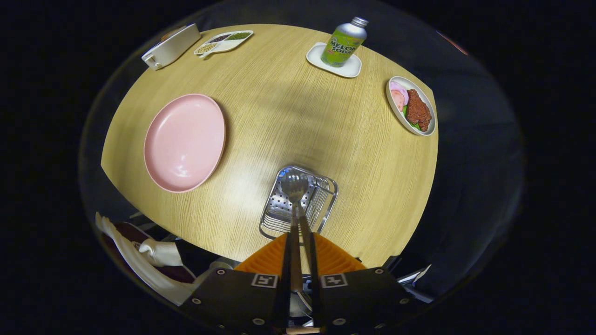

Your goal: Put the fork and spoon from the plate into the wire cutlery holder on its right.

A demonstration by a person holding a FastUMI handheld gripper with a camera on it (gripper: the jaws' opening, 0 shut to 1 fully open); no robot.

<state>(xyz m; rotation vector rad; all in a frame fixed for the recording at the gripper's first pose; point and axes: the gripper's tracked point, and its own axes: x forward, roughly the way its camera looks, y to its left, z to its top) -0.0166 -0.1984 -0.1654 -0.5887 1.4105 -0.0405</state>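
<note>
My gripper (299,238) is shut on the handle of a metal spoon (294,187). The spoon points forward from the fingers, and its bowl hangs over the inside of the wire cutlery holder (326,195). The holder stands on the table just ahead of the fingers; its bottom is a perforated metal sheet. A second thin metal handle (305,227) runs beside the spoon's handle; I cannot tell which utensil it belongs to. The pink plate (184,142) lies to the left of the holder with nothing on it.
Round wooden table (288,107). At the back stands a melon soda bottle (344,43) on a white coaster. A dish of food (412,106) sits at the right edge, and a divided dish (224,42) and a white box (170,46) at the back left. A white sleeve (153,253) shows below the table's near edge.
</note>
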